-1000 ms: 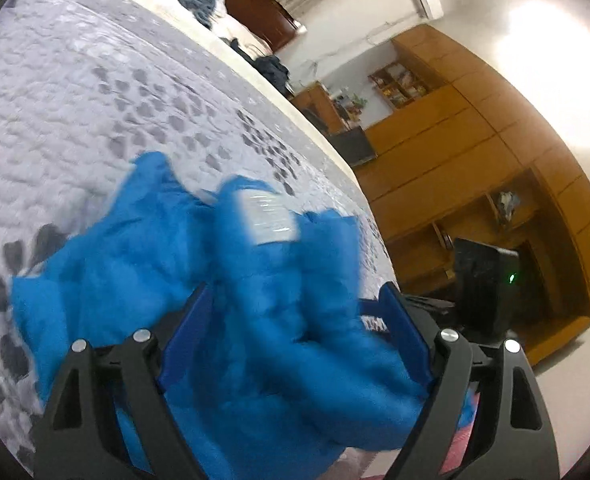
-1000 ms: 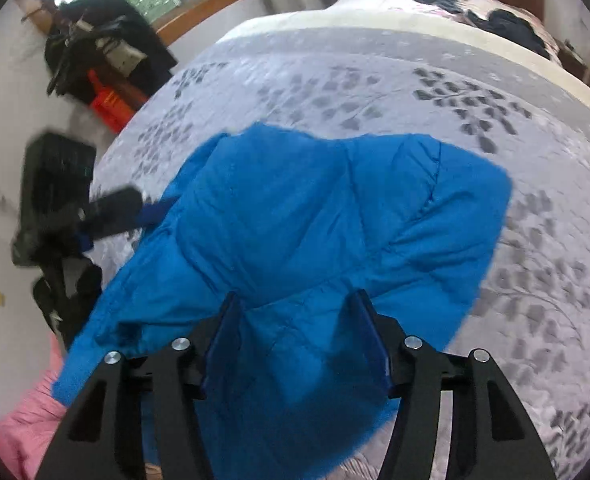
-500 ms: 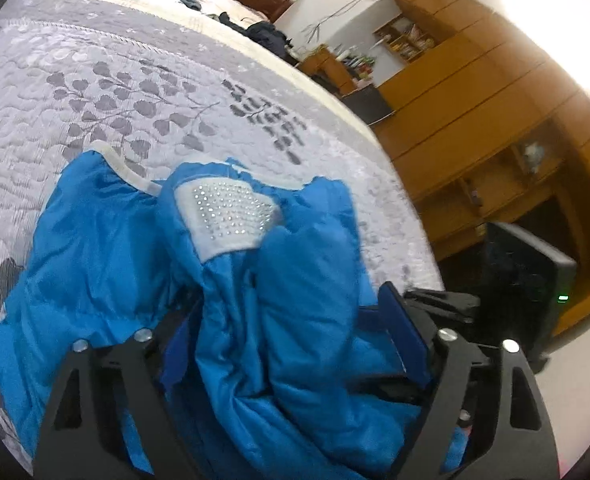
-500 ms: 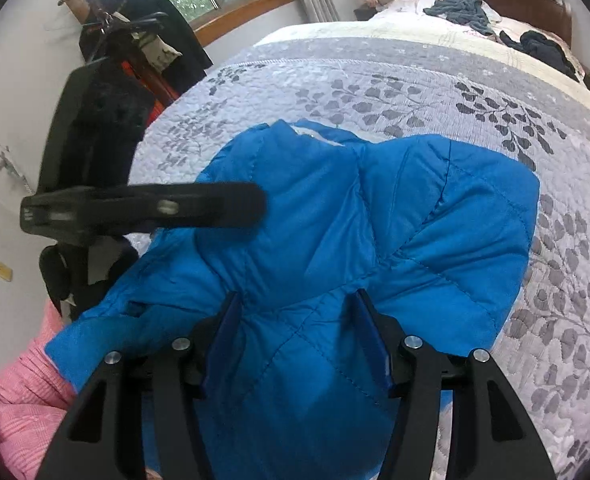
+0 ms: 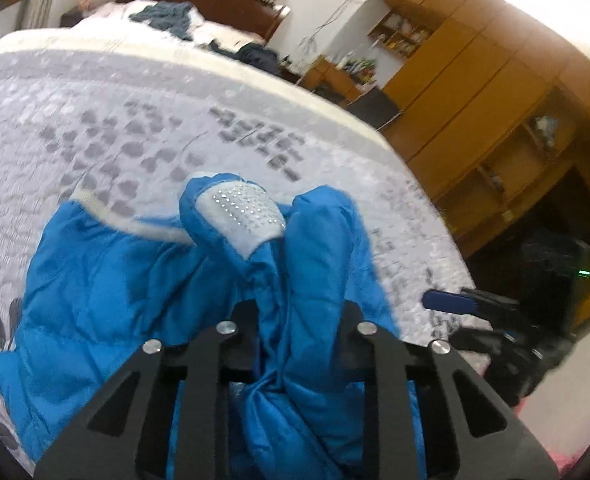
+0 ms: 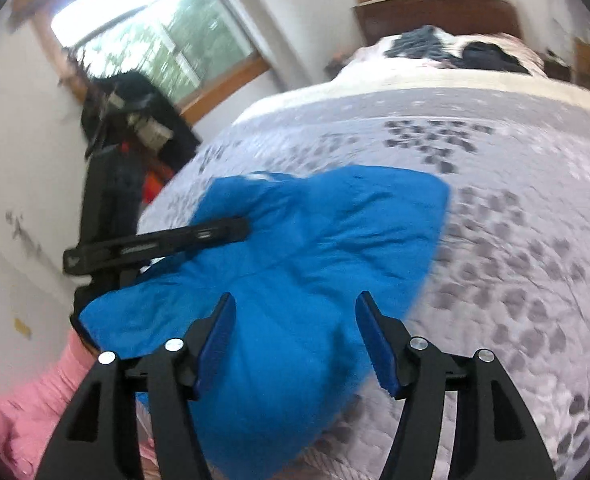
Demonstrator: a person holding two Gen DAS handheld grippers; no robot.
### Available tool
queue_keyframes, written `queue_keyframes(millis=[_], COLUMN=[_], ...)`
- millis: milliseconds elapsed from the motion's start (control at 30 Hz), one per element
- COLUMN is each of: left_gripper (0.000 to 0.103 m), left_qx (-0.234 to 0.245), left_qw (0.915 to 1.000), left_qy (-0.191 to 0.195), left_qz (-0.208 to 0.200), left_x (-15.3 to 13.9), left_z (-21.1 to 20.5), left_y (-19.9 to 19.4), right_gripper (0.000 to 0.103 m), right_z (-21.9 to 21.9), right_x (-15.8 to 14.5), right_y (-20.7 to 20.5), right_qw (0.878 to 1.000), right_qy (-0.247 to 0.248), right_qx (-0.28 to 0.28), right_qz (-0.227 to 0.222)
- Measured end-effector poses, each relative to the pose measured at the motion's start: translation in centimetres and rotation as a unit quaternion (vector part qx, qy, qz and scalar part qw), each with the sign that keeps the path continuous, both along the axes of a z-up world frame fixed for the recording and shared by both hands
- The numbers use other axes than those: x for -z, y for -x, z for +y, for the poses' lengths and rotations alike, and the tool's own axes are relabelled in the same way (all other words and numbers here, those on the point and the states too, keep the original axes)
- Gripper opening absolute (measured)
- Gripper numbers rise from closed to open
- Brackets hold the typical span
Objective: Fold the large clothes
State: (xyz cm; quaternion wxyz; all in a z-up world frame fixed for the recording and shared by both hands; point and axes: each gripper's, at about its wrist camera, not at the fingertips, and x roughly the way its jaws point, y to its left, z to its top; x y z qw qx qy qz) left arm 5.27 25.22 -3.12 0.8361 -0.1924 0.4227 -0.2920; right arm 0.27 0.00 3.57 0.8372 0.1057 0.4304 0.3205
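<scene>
A blue padded jacket (image 5: 115,272) lies bunched on the grey leaf-patterned quilt (image 5: 95,120), with a white studded patch (image 5: 247,208) showing on a raised fold. My left gripper (image 5: 299,312) is shut on a ridge of the jacket's fabric. In the right wrist view the jacket (image 6: 327,232) spreads over the quilt (image 6: 515,200). My right gripper (image 6: 295,312) is open just above the jacket's near bulge, its blue pads wide apart. The left gripper's black finger (image 6: 159,242) rests on the jacket's left part.
Wooden wardrobes and shelves (image 5: 475,100) stand past the bed's right edge. Dark clothes (image 5: 167,20) lie by the headboard. A pink garment (image 6: 27,412) sits at the near left corner. Black clothes hang (image 6: 135,120) beneath a window (image 6: 155,32).
My left gripper's fingers have drawn together and pinched a fold of the jacket. My right gripper stayed open and pulled back towards the jacket's near edge; both views tilted up.
</scene>
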Motion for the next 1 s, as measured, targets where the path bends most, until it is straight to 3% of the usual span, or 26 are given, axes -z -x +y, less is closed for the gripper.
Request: queue_keyframes(millis=[133,300,467,600,800,900,1000], left_gripper=[0.018,0.018,0.018,0.018,0.019,0.022,0.025], left_qx=[0.023,0.034,0.003,-0.034,-0.077,-0.081,-0.081], left_qw=[0.9981,0.9925,0.9899,0.9899,0.9867,0.9849,0.9882], left_qy=[0.033,0.060,0.090,0.112,0.143,0.153,0.130], left_qz=[-0.045,-0.101,-0.110,-0.079,-0.009,0.000,-0.006], left_x=[-2.9,-6.4,-7.0,-4.5,2.6,4.8,5.5], left_z=[0.0,1.8,6.5,11.0,15.9,17.1,16.9], left_y=[1.4,3.8,5.2,5.2,4.4,4.5,4.6], right_gripper=[0.064,0.064,0.064,0.066,0.067,0.067,0.070], right_z=[-2.3,-2.5,-0.5,2.0,7.3,9.1,9.6], right_x=[0.4,-0.1,-0.4,-0.6,0.5,1.9,2.6], right_y=[-0.3,-0.3,0.0,0.7,1.6,1.4,1.0], right_qw=[0.999,0.999,1.000,0.999,0.996,0.993,0.993], right_qy=[-0.019,-0.031,-0.027,-0.016,0.036,0.058,0.064], right_qx=[0.028,0.024,-0.001,-0.034,-0.084,-0.093,-0.091], right_qz=[0.006,-0.003,-0.011,-0.014,0.006,0.029,0.044])
